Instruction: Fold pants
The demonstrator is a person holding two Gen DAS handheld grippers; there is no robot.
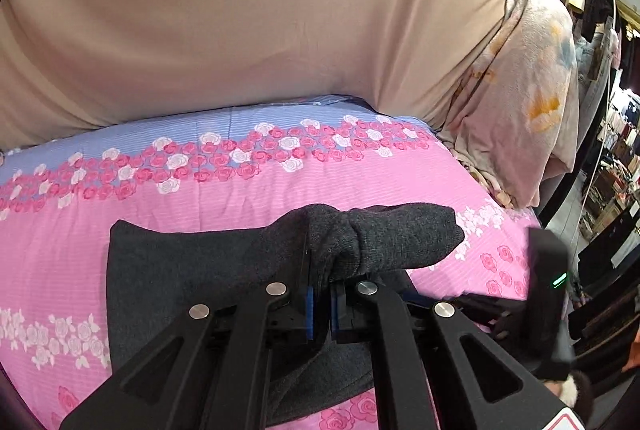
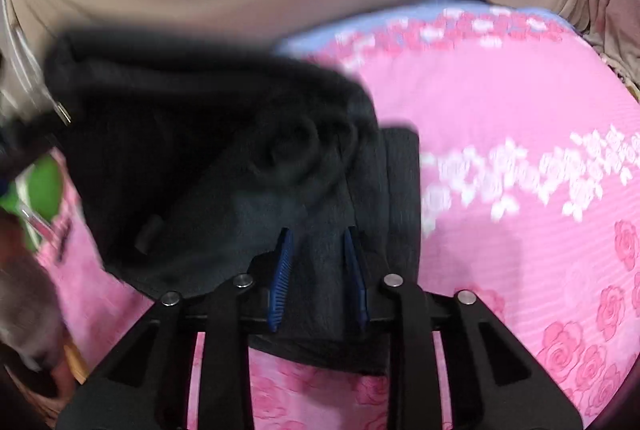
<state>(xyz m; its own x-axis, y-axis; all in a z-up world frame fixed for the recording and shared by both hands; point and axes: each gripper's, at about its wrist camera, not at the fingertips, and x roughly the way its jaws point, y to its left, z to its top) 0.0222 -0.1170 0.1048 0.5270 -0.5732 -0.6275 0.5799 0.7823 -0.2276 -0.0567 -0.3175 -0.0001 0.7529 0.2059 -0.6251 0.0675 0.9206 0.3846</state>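
Dark grey knit pants (image 1: 168, 270) lie on the pink rose-print bedspread (image 1: 280, 186). My left gripper (image 1: 320, 294) is shut on a bunched fold of the pants, which rises in a hump ahead of its blue pads. In the right wrist view the pants (image 2: 224, 158) appear black and blurred, lifted at the left. My right gripper (image 2: 318, 262) is open, its blue pads (image 2: 282, 270) apart, with pants fabric lying between and under them. The right gripper's body shows in the left wrist view (image 1: 548, 294).
A beige sheet-covered wall or headboard (image 1: 260, 14) stands behind the bed. A pale floral blanket (image 1: 528, 102) is heaped at the right end. Shelves and clutter (image 1: 612, 158) lie beyond the bed's right edge. A green object (image 2: 40, 186) shows at the left.
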